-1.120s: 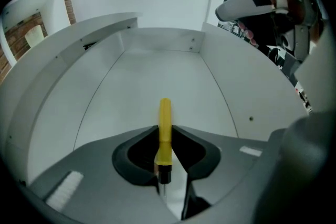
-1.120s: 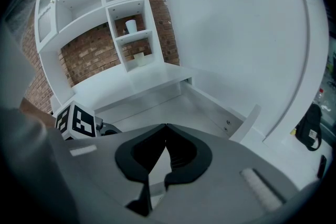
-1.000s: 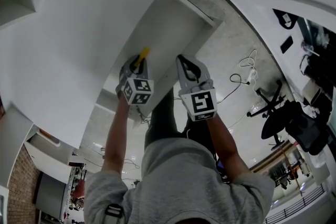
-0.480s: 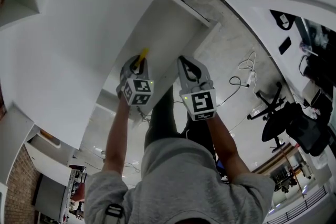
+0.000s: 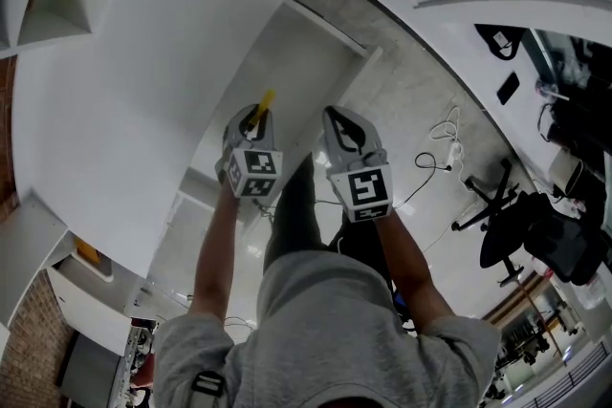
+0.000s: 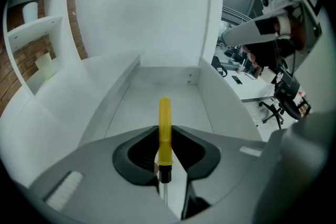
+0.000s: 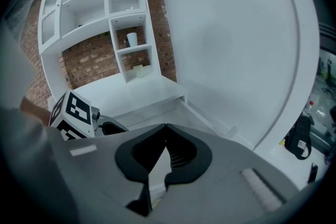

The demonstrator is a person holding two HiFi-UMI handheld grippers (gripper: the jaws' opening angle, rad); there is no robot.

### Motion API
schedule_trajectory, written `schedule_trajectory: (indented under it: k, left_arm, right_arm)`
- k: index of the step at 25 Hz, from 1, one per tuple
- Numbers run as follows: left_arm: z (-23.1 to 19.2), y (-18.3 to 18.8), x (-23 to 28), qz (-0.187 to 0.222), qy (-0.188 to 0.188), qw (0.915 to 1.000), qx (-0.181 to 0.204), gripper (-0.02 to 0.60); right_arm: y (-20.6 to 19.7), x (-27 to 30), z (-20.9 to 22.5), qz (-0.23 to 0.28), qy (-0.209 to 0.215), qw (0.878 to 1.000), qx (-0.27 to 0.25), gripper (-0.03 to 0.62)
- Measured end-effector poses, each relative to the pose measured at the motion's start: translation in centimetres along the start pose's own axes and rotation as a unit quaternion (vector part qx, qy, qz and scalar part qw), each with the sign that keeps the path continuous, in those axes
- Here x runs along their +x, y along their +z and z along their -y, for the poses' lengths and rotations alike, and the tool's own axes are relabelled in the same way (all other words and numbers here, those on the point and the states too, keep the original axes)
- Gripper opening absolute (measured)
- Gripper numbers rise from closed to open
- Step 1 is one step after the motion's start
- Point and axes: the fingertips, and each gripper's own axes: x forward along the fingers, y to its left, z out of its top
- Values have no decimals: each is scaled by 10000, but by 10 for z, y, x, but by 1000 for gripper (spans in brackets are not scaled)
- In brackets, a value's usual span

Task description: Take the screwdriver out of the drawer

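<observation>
A screwdriver with a yellow handle (image 6: 165, 115) is held in my left gripper (image 6: 166, 136), which is shut on it. The handle points forward past the jaw tips, and the thin metal shaft runs back between the jaws. The head view shows the yellow handle (image 5: 265, 100) sticking out of the left gripper (image 5: 252, 119) above the open white drawer (image 5: 320, 62). In the left gripper view the drawer's floor and side wall (image 6: 223, 99) lie below, with nothing else visible inside. Beside the left one, my right gripper (image 5: 337, 117) hangs over the drawer's near edge. Its jaw tips (image 7: 165, 126) meet with nothing between them.
The white cabinet top (image 5: 124, 110) spreads to the left of the drawer. White wall shelves (image 7: 128, 34) on a brick wall hold a small cup (image 7: 132, 39). A black office chair (image 5: 516, 225) and loose cables (image 5: 449, 124) are on the floor at the right.
Both grippers have risen a little over the drawer, and the left one carries the screwdriver up with it. Neither grip has changed.
</observation>
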Motion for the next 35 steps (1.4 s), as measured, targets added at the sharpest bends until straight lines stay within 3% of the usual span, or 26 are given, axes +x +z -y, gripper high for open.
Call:
schedule_trajectory:
  k: [14, 24, 28, 32, 35]
  left_arm:
    - [0, 100, -82, 1069, 283, 9938, -141, 81]
    - [-2, 162, -167, 2093, 594, 9750, -454, 81]
    - [-3, 181, -196, 2189, 1006, 9705, -56, 81]
    - [2, 194, -225, 2607, 989, 9601, -227, 81]
    - [3, 196, -244, 2611, 1109, 9589, -65, 81]
  right_arm:
    - [56, -60, -9, 590, -184, 9980, -151, 3]
    - [88, -98, -14, 951, -250, 9947, -307, 3]
    - [107, -113, -15, 1109, -223, 9925, -457, 3]
    - [129, -133, -27, 1369, -196, 9886, -602, 3]
    - [141, -147, -35, 1554, -176, 9852, -698, 3]
